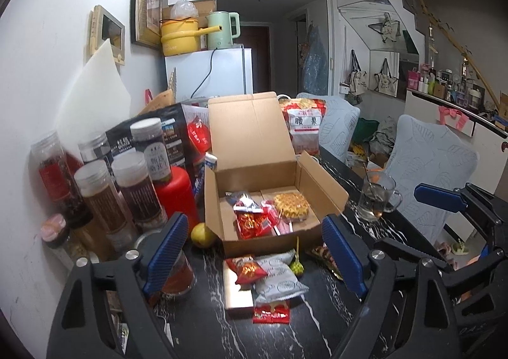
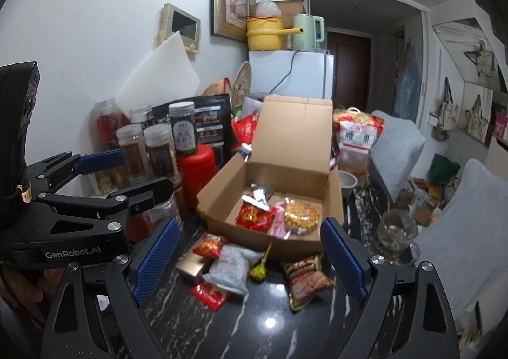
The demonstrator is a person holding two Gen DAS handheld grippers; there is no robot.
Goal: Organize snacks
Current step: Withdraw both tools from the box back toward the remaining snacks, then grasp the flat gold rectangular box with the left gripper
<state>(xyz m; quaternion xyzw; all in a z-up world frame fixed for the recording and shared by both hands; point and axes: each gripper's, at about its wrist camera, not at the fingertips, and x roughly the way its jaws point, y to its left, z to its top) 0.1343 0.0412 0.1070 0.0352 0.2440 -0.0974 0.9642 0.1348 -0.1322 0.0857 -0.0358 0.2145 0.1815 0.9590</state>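
Looking down over the black marbled table (image 1: 317, 327), we hold both grippers wide apart with nothing between their blue pads: the left gripper (image 1: 254, 260) and the right gripper (image 2: 250, 259).

We count one open cardboard box (image 1: 254, 136), lid standing upright, set mid-table. Inside it we make out a round waffle-patterned cake (image 1: 291, 205), a red packet (image 1: 254, 224), a silver-and-red packet (image 1: 246, 203) and a pink wrapper (image 2: 279, 225).

Loose snacks lie on the table just in front of the box: a small red chip bag (image 1: 247, 268), a white-grey packet (image 1: 279, 282), a flat red sachet (image 1: 271, 311), a green lollipop (image 1: 297, 267), a gold box (image 2: 190, 263) under them, and off to the right a red-brown noodle-style packet (image 2: 304, 279). That makes six.

To the left we count five clear lidded jars (image 1: 98, 197), a red canister (image 1: 176, 194) and a yellow-green fruit (image 1: 203, 234) touching the box's left corner. A bag printed "腰果" (image 1: 303, 127) stands behind the box on the right; a glass mug (image 1: 379, 198) sits near the table's right edge.

From the right camera we read "GenRobot.AI" on the left gripper's body.

Bare tabletop stays open nearest us and between the noodle packet and the mug.
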